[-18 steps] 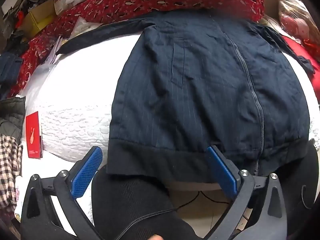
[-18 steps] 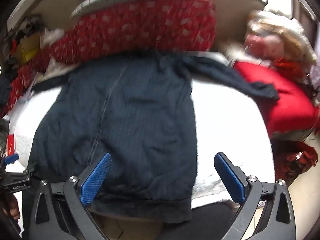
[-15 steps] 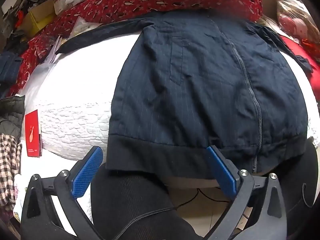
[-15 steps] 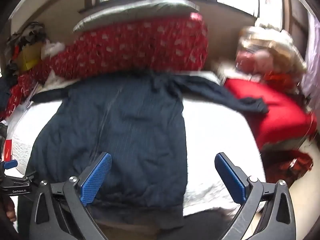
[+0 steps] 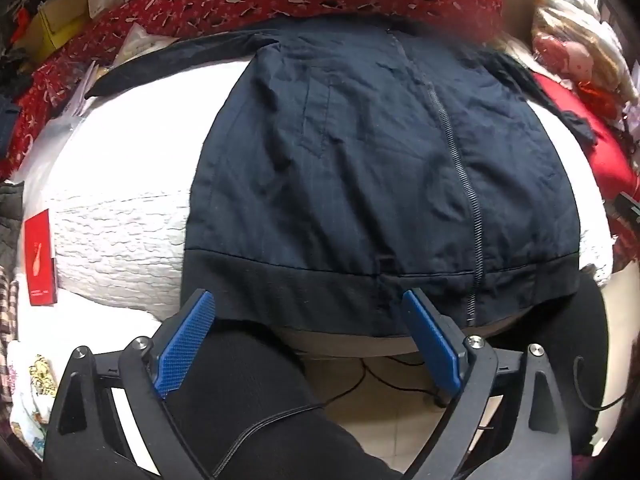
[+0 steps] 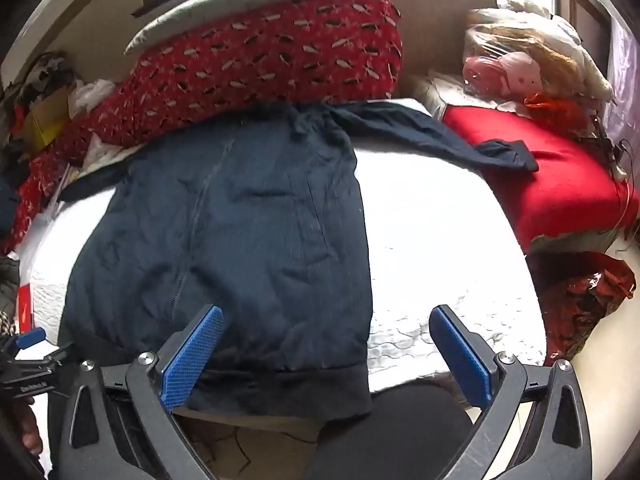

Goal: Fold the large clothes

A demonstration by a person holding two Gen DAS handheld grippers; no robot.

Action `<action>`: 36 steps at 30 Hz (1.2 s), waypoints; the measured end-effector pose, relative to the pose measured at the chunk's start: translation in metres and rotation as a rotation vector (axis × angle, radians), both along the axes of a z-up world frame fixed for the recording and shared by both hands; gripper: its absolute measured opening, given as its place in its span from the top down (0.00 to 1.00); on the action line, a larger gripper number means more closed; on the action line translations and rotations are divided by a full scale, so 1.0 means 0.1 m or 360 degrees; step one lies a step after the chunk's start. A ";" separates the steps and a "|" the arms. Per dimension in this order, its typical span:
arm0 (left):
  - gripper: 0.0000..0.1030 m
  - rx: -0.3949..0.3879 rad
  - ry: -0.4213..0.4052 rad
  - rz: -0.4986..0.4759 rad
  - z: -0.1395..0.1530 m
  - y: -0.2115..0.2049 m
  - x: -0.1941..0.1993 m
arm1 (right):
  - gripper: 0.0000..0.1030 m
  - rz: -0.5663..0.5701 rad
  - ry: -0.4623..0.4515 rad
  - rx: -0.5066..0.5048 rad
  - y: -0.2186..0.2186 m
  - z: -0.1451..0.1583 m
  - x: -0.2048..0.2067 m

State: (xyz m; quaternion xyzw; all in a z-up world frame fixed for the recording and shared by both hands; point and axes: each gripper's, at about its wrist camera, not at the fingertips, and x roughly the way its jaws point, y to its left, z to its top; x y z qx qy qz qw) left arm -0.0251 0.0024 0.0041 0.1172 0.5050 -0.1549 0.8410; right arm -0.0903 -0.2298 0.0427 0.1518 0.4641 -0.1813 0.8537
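A dark navy zip jacket [image 5: 380, 168] lies flat on a white quilted bed [image 5: 120, 208], front up, hem band hanging over the near edge. One sleeve [image 5: 172, 60] stretches left and the other [image 6: 440, 140] stretches right onto a red cushion. My left gripper [image 5: 308, 320] is open and empty, just below the hem's left half. My right gripper [image 6: 326, 332] is open and empty, above the hem's right corner [image 6: 352, 388]; the jacket [image 6: 224, 240] fills that view's left half. The left gripper's tip [image 6: 28, 338] shows at the far left.
A red patterned quilt roll [image 6: 272, 52] lies behind the jacket. A red cushion [image 6: 552, 184] and bagged toys [image 6: 516, 64] stand right. A red booklet [image 5: 39, 258] lies on the bed's left. My dark-clothed legs [image 5: 248, 392] stand at the bed's edge.
The left gripper has moved right and closer to the hem. The right gripper has pulled back and tilted up, so more of the bed and wall shows. Both stay open.
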 end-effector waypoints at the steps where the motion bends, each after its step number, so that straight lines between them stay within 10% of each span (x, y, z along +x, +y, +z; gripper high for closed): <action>1: 0.08 -0.0004 0.0004 0.0000 0.01 -0.01 0.00 | 0.00 0.0006 0.0007 -0.0007 -0.04 0.01 -0.01; 36: 0.07 -0.0070 -0.0087 -0.0066 0.16 -0.23 0.11 | 0.00 0.0022 0.0131 -0.0117 0.25 -0.07 -0.07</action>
